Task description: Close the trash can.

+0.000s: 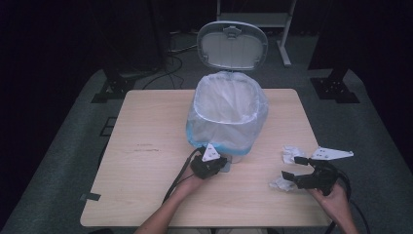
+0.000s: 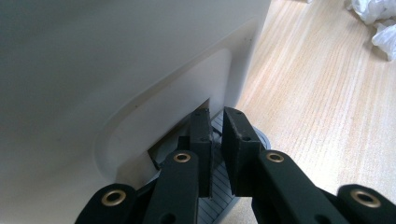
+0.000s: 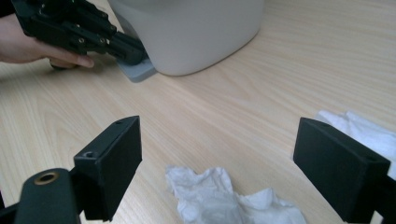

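From the high view, your left gripper [image 1: 210, 165] rests at the foot of the white pedal bin [image 1: 226, 114], which stands in the middle of the wooden table [image 1: 146, 146]. The bin is lined with a clear plastic bag [image 1: 229, 100] and its lid [image 1: 232, 46] stands open, upright behind it. Your right gripper [image 1: 292, 168] lies near the right edge of the table, its jaws spread wide. One crumpled tissue [image 1: 281, 184] is just at its lower jaw, and another tissue [image 1: 292, 152] is just beside the upper jaw.

In the left gripper view, the two black jaws are pressed almost together, with only a thin slit between them. They lie on the grey ribbed pedal [image 2: 219, 186], where it comes out of the bin wall [image 2: 116, 70].

In the right gripper view, the jaws stand far apart and pinch nothing. The near tissue [image 3: 229, 196] lies on the table between them. The second tissue [image 3: 364, 128] is behind the right jaw. Farther off, your left hand [image 3: 32, 44] holds its gripper on the pedal [image 3: 137, 70].
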Tool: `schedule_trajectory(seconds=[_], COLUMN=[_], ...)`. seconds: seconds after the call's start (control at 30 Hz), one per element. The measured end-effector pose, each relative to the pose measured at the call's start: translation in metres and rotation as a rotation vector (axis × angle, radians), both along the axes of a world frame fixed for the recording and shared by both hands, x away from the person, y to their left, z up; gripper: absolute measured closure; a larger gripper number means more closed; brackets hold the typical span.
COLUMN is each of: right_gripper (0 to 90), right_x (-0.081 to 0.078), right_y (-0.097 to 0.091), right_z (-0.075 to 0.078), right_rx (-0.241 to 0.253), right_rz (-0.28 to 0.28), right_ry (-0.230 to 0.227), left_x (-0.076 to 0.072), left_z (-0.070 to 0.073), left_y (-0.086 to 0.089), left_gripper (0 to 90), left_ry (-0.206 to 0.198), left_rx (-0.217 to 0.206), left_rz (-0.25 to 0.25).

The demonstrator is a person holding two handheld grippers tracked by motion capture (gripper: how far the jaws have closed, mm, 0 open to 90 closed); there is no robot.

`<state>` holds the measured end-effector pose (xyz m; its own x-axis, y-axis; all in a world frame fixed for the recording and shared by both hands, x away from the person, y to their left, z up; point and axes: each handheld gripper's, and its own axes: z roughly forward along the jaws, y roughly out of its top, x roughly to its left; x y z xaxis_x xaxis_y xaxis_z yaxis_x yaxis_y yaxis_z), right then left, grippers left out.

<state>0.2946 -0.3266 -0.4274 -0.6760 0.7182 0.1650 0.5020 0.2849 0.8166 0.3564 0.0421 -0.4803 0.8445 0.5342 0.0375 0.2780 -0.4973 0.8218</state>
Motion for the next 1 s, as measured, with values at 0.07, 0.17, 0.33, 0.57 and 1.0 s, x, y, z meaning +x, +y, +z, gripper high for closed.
schedule_trajectory(seconds=[0.07,0.17,0.33,0.57,1.0], right_gripper=[14.0,14.0,14.1,26.0,56.7], right_x=[-0.001,-0.001,0.000,-0.001,0.002], right_y=[0.000,0.002,0.006,0.011,0.017], right_z=[-0.002,-0.003,-0.006,-0.018,-0.040], right_rx=[-0.005,-0.027,-0.059,-0.138,-0.250], right_rz=[0.007,0.017,0.044,0.079,0.130], right_ry=[0.006,0.010,0.017,0.035,0.110], left_x=[0.000,0.000,0.000,0.000,0.000], left_z=[0.000,0.000,0.000,0.000,0.000], left_y=[0.000,0.000,0.000,0.000,0.000], left_gripper=[82.6,82.3,82.3,81.9,81.6], left_ry=[0.000,0.000,0.000,0.000,0.001], left_rx=[0.000,-0.001,-0.001,-0.001,-0.003], left_rz=[0.000,0.001,0.003,0.003,0.003])
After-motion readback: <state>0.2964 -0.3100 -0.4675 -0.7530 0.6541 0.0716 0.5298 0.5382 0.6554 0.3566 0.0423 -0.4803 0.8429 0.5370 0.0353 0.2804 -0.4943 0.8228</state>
